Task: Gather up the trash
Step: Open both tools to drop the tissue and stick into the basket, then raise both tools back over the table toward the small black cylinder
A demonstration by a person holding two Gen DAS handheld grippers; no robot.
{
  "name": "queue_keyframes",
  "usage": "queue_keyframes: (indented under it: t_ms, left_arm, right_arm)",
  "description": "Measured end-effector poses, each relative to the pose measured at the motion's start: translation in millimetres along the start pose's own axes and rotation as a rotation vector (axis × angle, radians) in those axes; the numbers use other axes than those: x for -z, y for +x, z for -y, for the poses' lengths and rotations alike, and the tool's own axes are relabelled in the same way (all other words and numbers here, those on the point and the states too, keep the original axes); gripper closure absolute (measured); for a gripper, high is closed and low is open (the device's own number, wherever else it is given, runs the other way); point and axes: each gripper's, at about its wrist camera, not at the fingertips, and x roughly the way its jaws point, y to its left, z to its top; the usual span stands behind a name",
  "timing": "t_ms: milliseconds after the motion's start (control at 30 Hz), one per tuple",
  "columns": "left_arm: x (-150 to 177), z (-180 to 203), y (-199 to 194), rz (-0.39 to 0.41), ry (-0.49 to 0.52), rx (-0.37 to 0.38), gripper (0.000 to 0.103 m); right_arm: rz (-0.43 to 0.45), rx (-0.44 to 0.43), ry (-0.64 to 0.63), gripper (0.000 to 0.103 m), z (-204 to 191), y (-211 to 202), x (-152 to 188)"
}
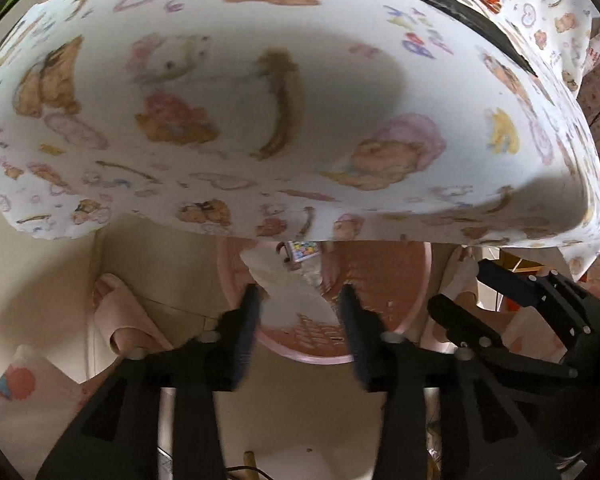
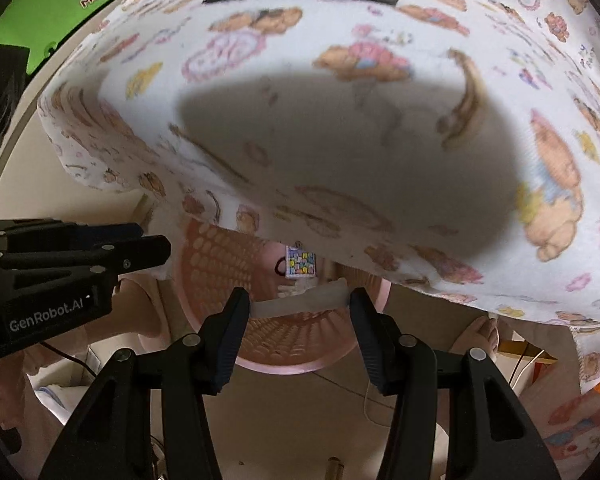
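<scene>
Dropping trash into the pink perforated plastic basket (image 2: 220, 280) is, by judgement, the step in hand. Both grippers point steeply down over the basket, which stands on the floor below the near edge of the table draped in a white bear-print cloth (image 2: 380, 80).

The right gripper (image 2: 300, 304) is closed on a flat white strip of paper (image 2: 300, 305), each end against a pad, directly above the basket mouth. The left gripper (image 1: 300, 304) stands about half open; a crumpled white paper piece (image 1: 296, 292) lies between its jaws (whether the pads touch it cannot be told).

Next move, as judged: part the right jaws so the strip falls inside, then lift both grippers clear.
</scene>
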Motion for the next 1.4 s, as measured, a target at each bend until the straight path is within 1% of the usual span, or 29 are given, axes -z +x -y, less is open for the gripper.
queue_keyframes:
  t_ms: [33, 67, 100, 133, 167, 233, 267, 300, 333, 367, 400, 467, 533, 633, 733, 800, 967, 1067, 1200, 1267, 1333, 1400]
  left_arm:
    - [0, 0, -1, -0.001, -0.003, 0.005, 0.050]
    - [0, -1, -3, 0.001, -0.005, 0.012, 0.047]
    - [-1, -3, -5, 0.006, -0.009, 0.011, 0.042]
    - [-2, -4, -8, 0.014, -0.016, 0.007, 0.040]
    - [-2, -6, -12, 0.025, -0.027, 0.003, 0.038]
    - [-3, -10, -20, 0.046, -0.042, 0.000, 0.037]
    - [-4, -11, -25, 0.056, -0.045, -0.008, 0.034]
    - [-5, -11, -32, 0.068, -0.042, -0.033, 0.030]
    - [-5, -11, -40, 0.087, -0.031, -0.071, 0.030]
    - [-5, -10, -51, 0.126, -0.018, -0.097, 0.029]
    - [-4, -9, -58, 0.154, -0.010, -0.112, 0.025]
    - [-3, -9, -74, 0.207, -0.005, -0.133, 0.022]
    - [-2, -11, -87, 0.246, -0.012, -0.133, 0.021]
    - [-3, -17, -97, 0.281, -0.033, -0.112, 0.020]
    - [-3, -20, -106, 0.310, -0.038, -0.129, 0.020]
    - [-3, -23, -109, 0.328, -0.046, -0.139, 0.020]
    - [-8, -27, -115, 0.370, -0.077, -0.161, 0.020]
    - [-7, -29, -124, 0.398, -0.082, -0.137, 0.019]
    - [-6, -27, -136, 0.441, -0.088, -0.123, 0.014]
    - [-8, -25, -137, 0.443, -0.088, -0.147, 0.011]
    - [-10, -25, -137, 0.443, -0.097, -0.166, 0.011]
    - [-11, -24, -138, 0.445, -0.101, -0.160, 0.011]
  right_arm:
    - [-0.005, 0.000, -0.003, 0.047, 0, 2, 1]
    - [-0.010, 0.002, -0.004, 0.042, -1, 4, 1]
    - [-0.014, 0.003, -0.003, 0.033, 0, 5, 1]
    - [-0.014, 0.006, 0.001, 0.029, 0, 5, 1]
    - [-0.011, 0.015, 0.008, 0.028, -3, 6, -1]
    - [-0.008, 0.020, 0.014, 0.028, -4, 4, -1]
    - [-0.008, 0.017, 0.016, 0.028, -4, 3, -2]
    - [-0.005, 0.014, 0.020, 0.028, -3, 2, -3]
    - [0.001, 0.014, 0.024, 0.028, -2, 0, -5]
    - [0.010, 0.018, 0.025, 0.028, -2, -3, -6]
    - [0.020, 0.024, 0.023, 0.028, -1, -4, -8]
    - [0.045, 0.033, 0.015, 0.027, -1, -12, -8]
    - [0.080, 0.044, 0.005, 0.025, -3, -22, -9]
    - [0.129, 0.060, -0.003, 0.022, -6, -35, -11]
    - [0.158, 0.053, -0.005, 0.021, -7, -47, -14]
    - [0.177, 0.043, -0.003, 0.018, -7, -53, -14]
    - [0.210, 0.046, -0.020, 0.017, -13, -65, -15]
    - [0.239, 0.024, -0.016, 0.017, -15, -76, -14]
    - [0.308, 0.008, -0.019, 0.017, -16, -97, -11]
    - [0.338, 0.012, -0.030, 0.017, -17, -106, -10]
    - [0.358, 0.031, -0.034, 0.017, -17, -111, -10]
    - [0.381, 0.043, -0.026, 0.017, -16, -118, -10]
